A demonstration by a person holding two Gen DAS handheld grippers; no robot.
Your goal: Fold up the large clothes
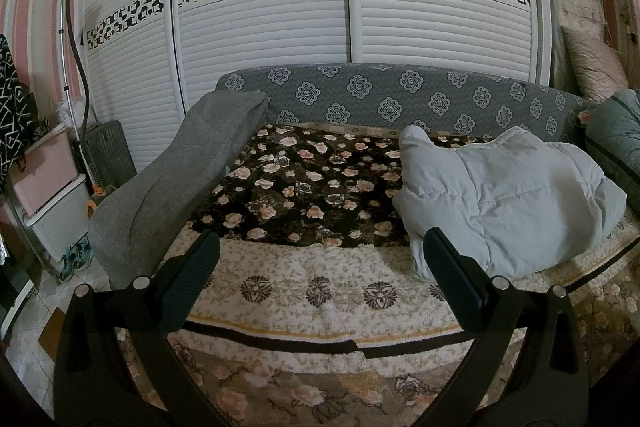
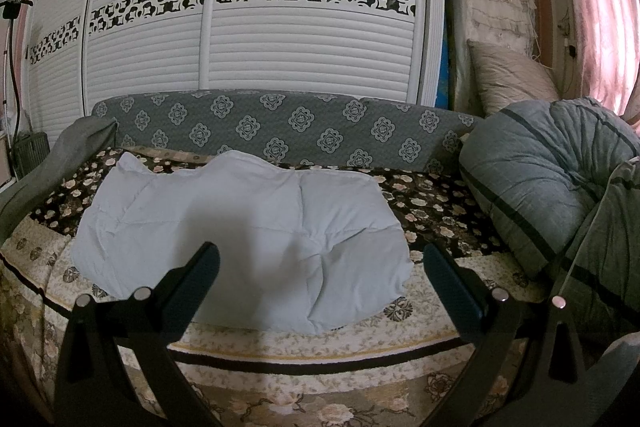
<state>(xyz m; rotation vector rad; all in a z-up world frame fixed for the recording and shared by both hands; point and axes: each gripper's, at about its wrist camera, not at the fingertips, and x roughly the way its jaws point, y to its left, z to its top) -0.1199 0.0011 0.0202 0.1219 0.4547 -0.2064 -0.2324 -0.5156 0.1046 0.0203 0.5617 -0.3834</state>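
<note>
Grippers wide, both of them: left gripper [image 1: 320,267] and right gripper [image 2: 320,271] hold nothing | pale blue padded jacket [image 2: 240,239] lies bunched on the floral blanket [image 1: 304,187], ahead of my right | risk: 2 slick puffy layers, I pinch only 1, fold slumps.

Behind the sofa you have a white slatted wardrobe [image 1: 264,27] with 3 sliding doors and a black-and-white fretwork band. The sofa's grey medallion-print backrest [image 1: 400,99] runs across, with a grey armrest [image 1: 176,179] at its left end. A dark floral blanket [image 1: 304,187] covers the seat, a cream fringed throw [image 1: 320,307] in front. A striped grey quilt [image 2: 536,187] is bundled at the right, a beige pillow [image 2: 508,75] above it.
</note>
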